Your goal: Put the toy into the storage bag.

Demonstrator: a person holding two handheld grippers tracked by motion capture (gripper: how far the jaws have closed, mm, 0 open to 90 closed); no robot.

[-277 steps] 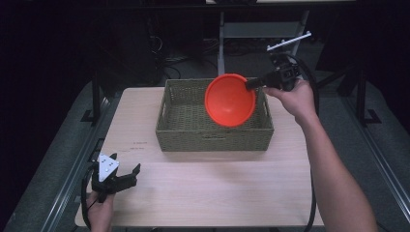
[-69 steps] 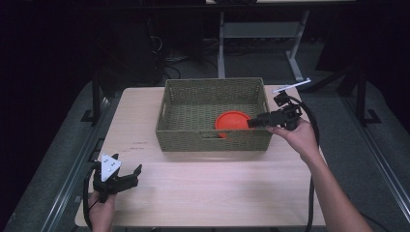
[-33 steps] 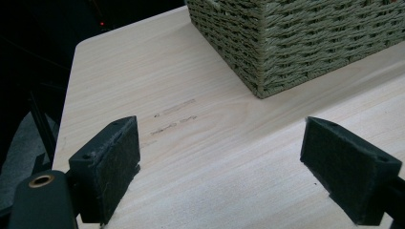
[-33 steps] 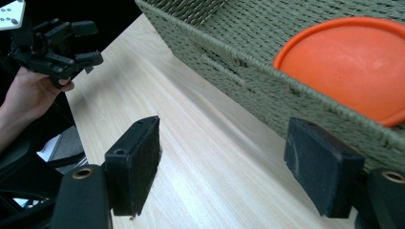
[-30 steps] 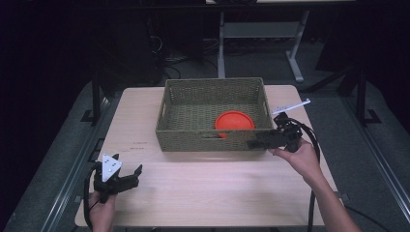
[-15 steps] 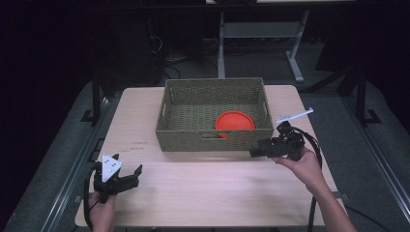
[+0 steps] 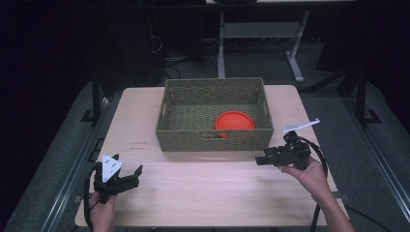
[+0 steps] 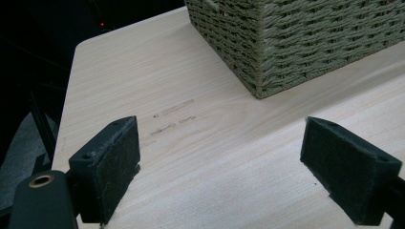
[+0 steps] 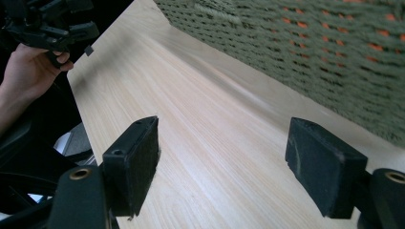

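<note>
pale table (image 7: 203, 193) — both jaws apart, empty; high view alone shows orange plate (image 7: 234, 121) inside basket (image 7: 212, 137).

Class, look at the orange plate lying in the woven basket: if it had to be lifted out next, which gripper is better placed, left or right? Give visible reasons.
Right. The right gripper is open beside the basket near the orange plate; the left gripper sits farther off.
</note>
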